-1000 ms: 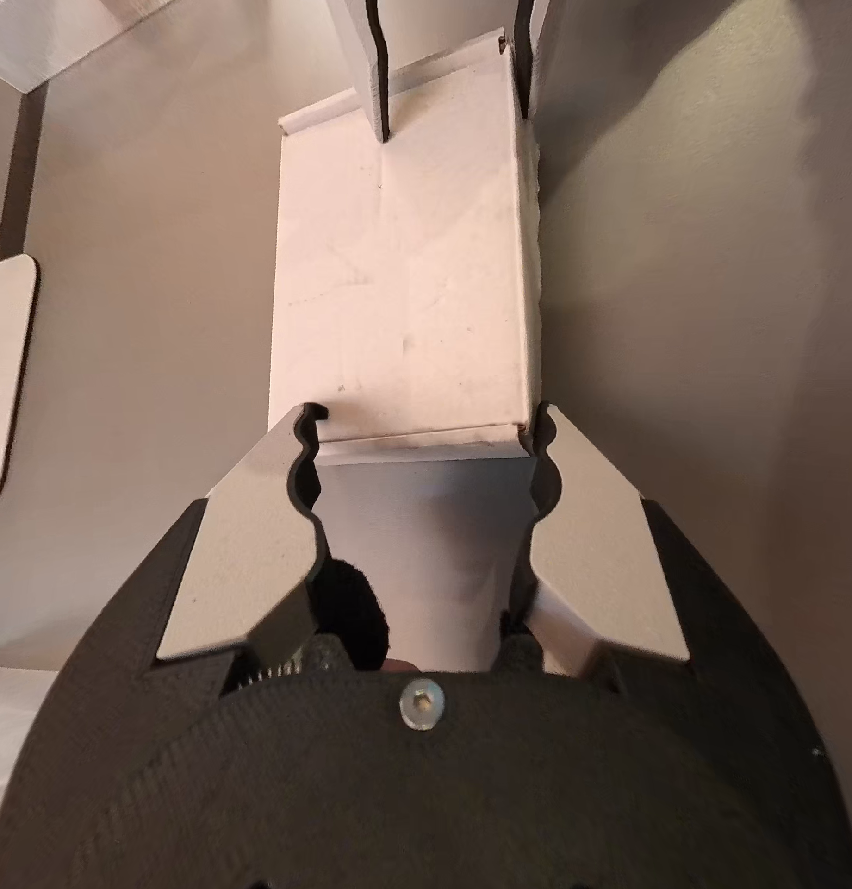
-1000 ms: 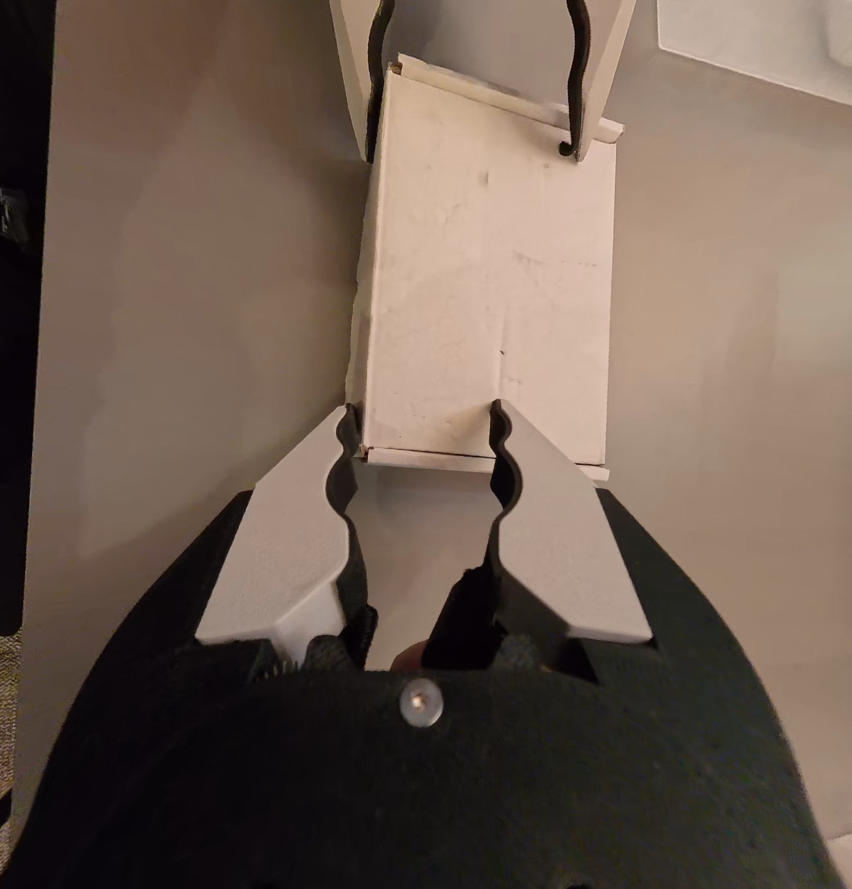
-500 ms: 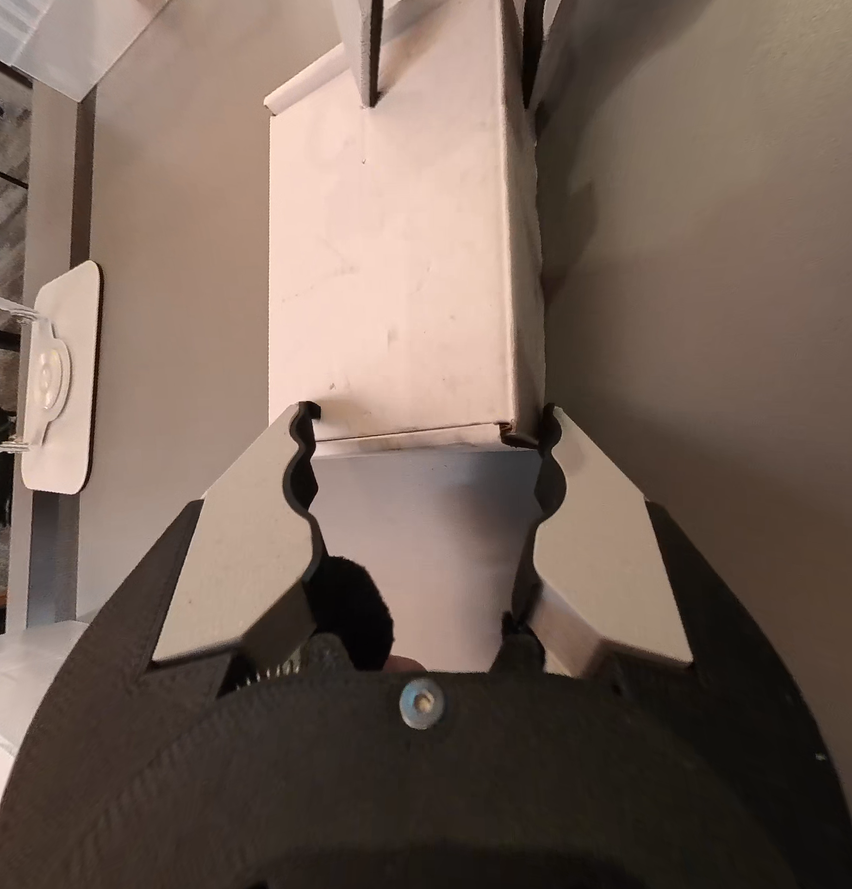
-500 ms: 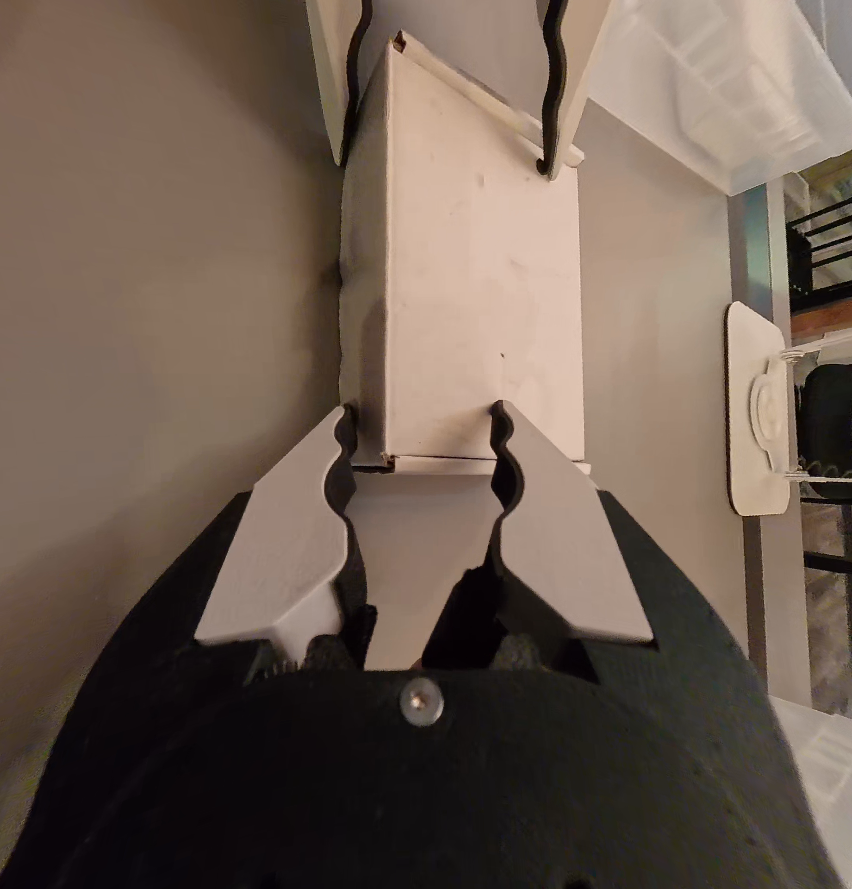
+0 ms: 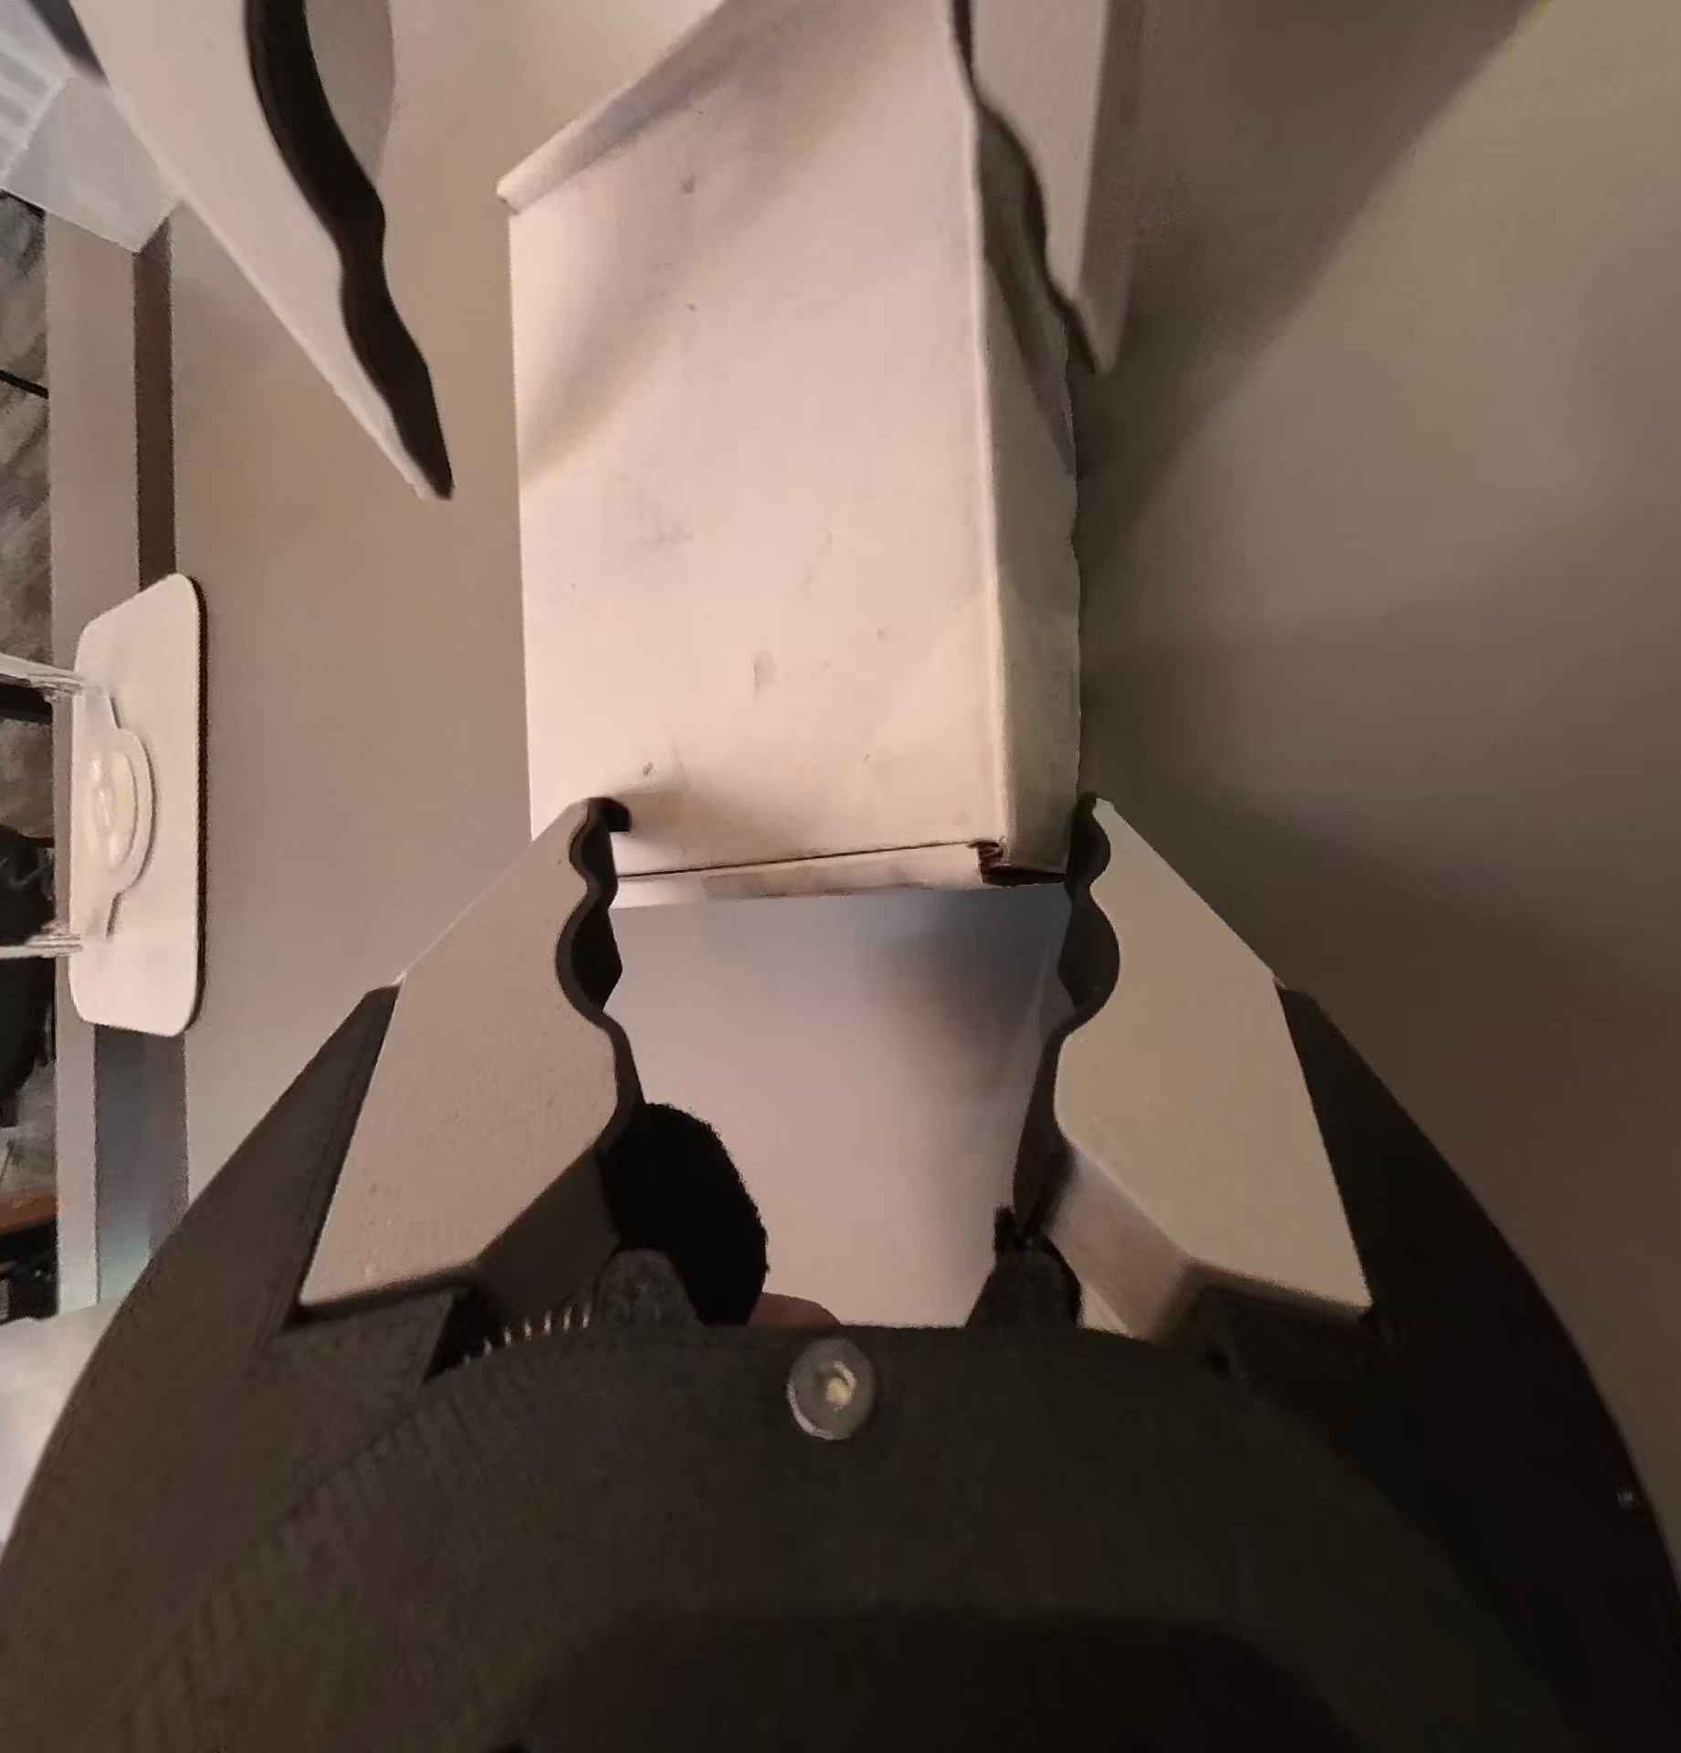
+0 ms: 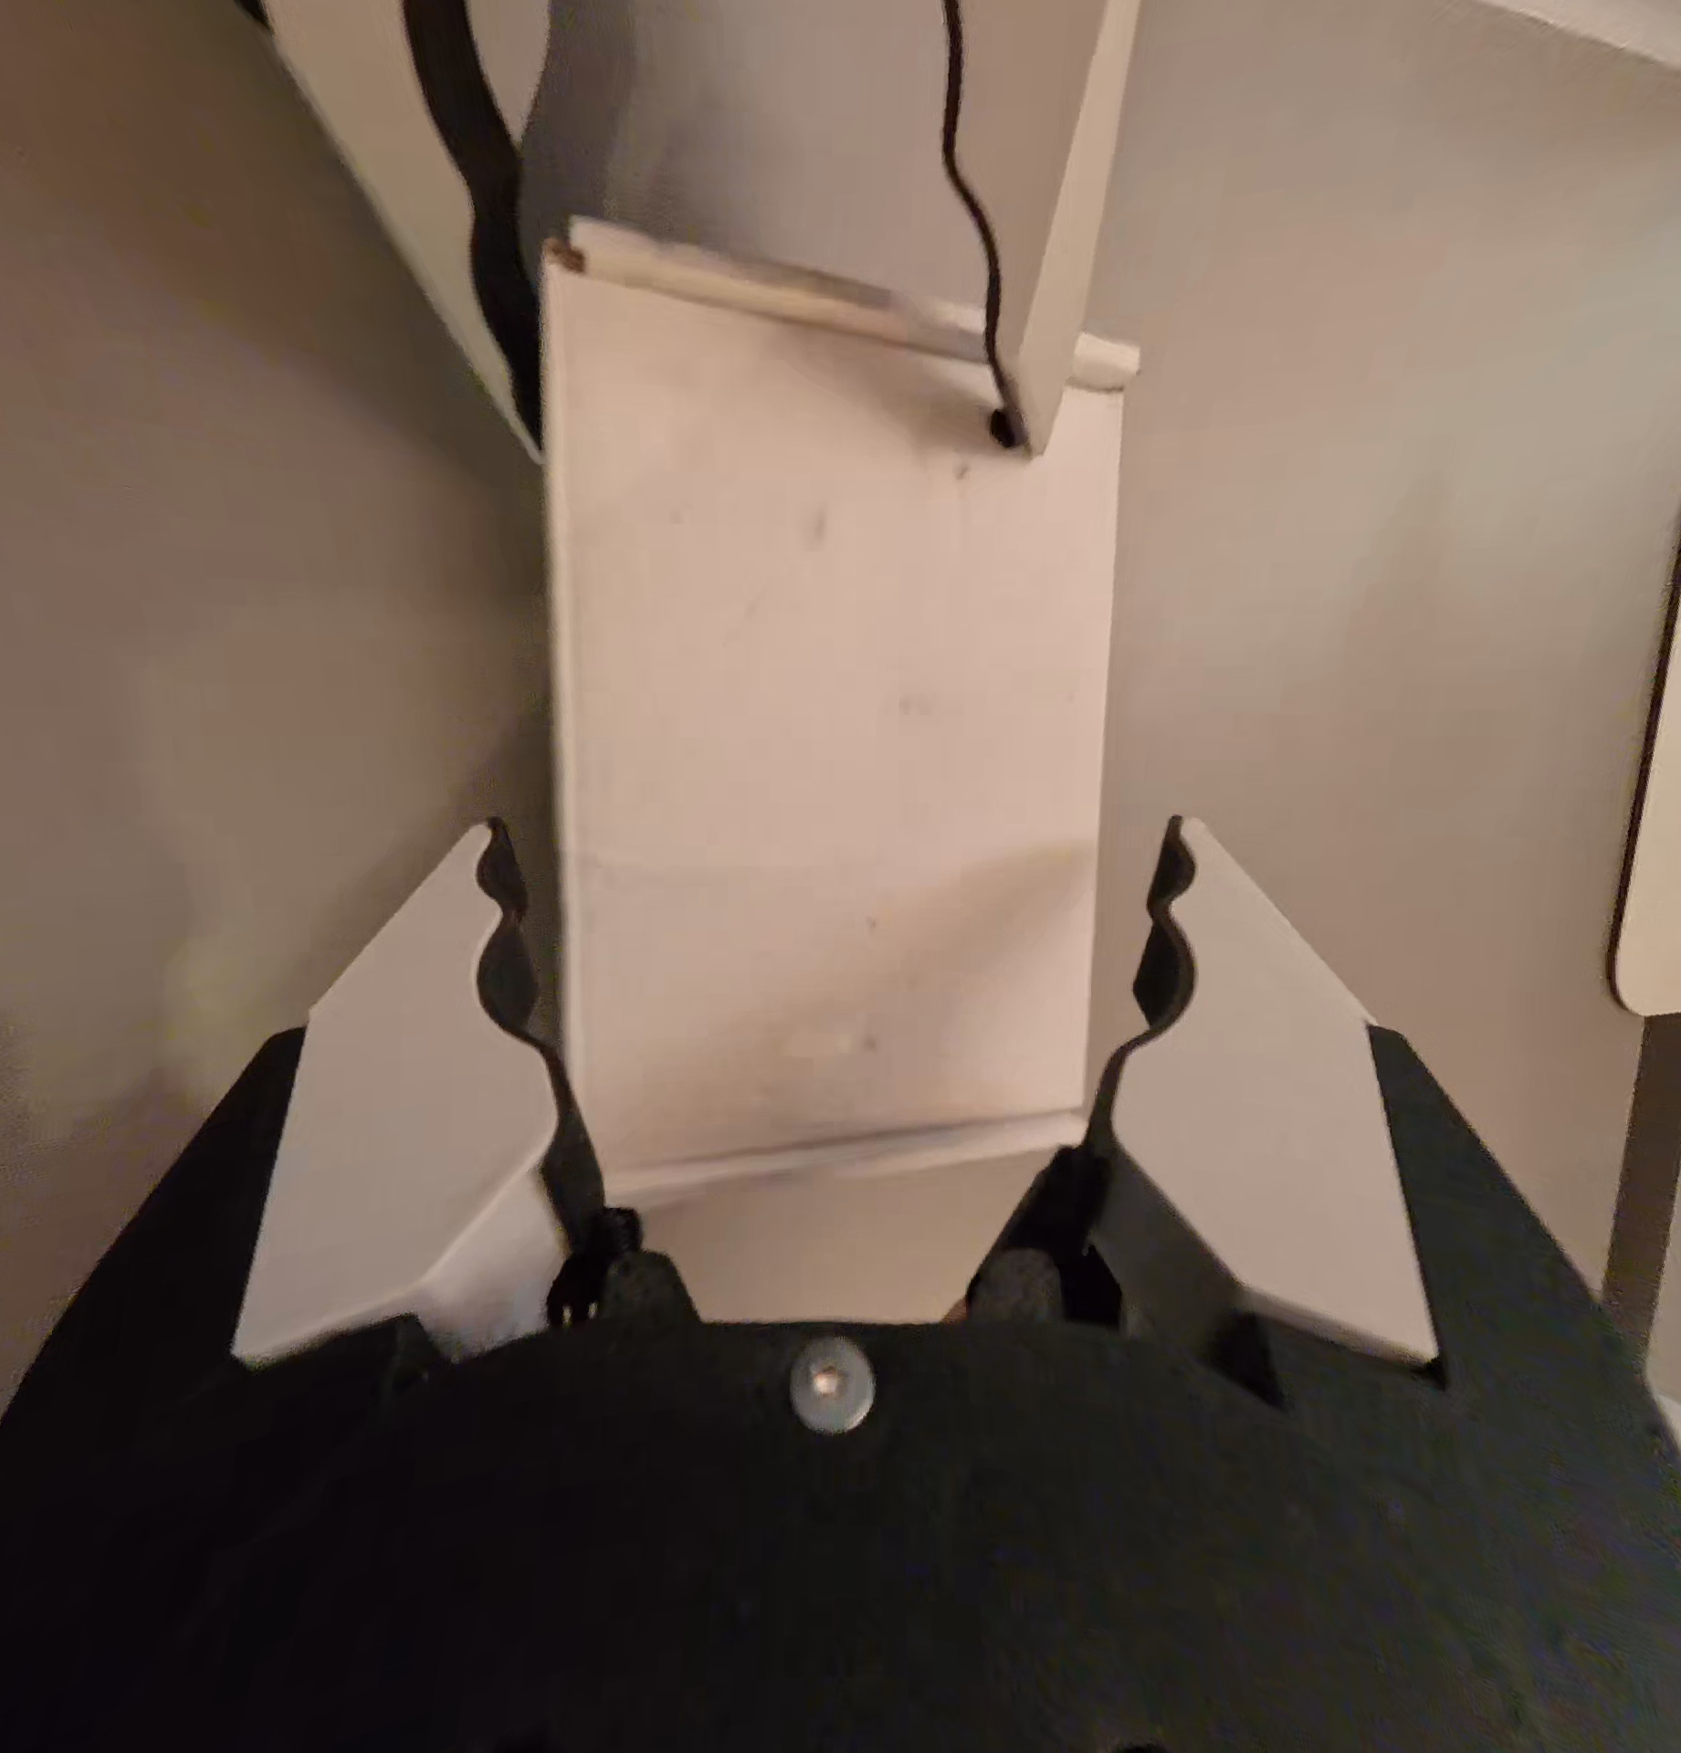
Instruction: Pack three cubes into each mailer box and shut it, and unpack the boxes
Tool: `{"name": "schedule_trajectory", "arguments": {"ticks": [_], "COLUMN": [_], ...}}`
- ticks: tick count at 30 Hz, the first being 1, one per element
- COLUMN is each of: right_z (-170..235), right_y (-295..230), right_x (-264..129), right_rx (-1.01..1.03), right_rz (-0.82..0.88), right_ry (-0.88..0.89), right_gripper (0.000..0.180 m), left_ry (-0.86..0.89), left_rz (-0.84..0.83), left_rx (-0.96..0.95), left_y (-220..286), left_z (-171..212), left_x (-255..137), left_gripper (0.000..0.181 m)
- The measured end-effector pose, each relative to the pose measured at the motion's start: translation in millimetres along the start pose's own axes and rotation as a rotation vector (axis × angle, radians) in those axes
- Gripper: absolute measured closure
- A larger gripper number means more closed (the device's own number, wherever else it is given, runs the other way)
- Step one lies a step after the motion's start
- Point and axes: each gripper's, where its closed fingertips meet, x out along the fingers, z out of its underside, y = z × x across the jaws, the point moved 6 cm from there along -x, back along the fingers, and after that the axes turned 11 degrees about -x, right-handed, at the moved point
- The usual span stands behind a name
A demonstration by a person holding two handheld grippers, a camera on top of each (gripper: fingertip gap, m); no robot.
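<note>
White cardboard mailer box point(image 5: 770, 531), shut, on a grey desk point(image 5: 1386, 664). The left gripper point(image 5: 841, 835) clamps one end; the right gripper point(image 6: 831, 844) is spread wide around the other.

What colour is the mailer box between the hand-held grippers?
White, with faint scuffs and smudges. The mailer box shows best in the left wrist view.

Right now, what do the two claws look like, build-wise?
Both match: left claw and right claw each have a black, textured printed body, two pale grey wedge fingers with wavy black inner pads, and a silver screw at centre. No cables or sleeves visible.
</note>
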Motion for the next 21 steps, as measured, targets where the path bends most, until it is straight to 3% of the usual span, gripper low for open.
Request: {"name": "schedule_trajectory", "arguments": {"ticks": [5,12,17,21], "right_z": [5.4,14.5,28.4,52.4], "right_y": [5.6,13.0,21.6,43.4], "right_x": [23.3,19.6,2.5,-36.5], "right_rx": [-0.035,0.028,0.096,0.114], "right_rz": [-0.091,-0.079,-0.078,0.006], "right_ry": [-0.138,-0.096,-0.025,0.001], "right_gripper": [0.048,0.051,0.052,0.051], "left_ry": [0.004,0.049,0.164,0.335], "left_rz": [-0.021,-0.048,-0.096,-0.179], "left_rx": [-0.035,-0.034,-0.133,-0.3], "left_y": [-3.5,-10.0,-26.2,-49.4], "left_z": [-7.3,-12.8,-22.7,-21.1], "left_x": [8.3,7.5,-9.5,-27.4], "left_gripper": [0.086,0.09,0.091,0.098]}}
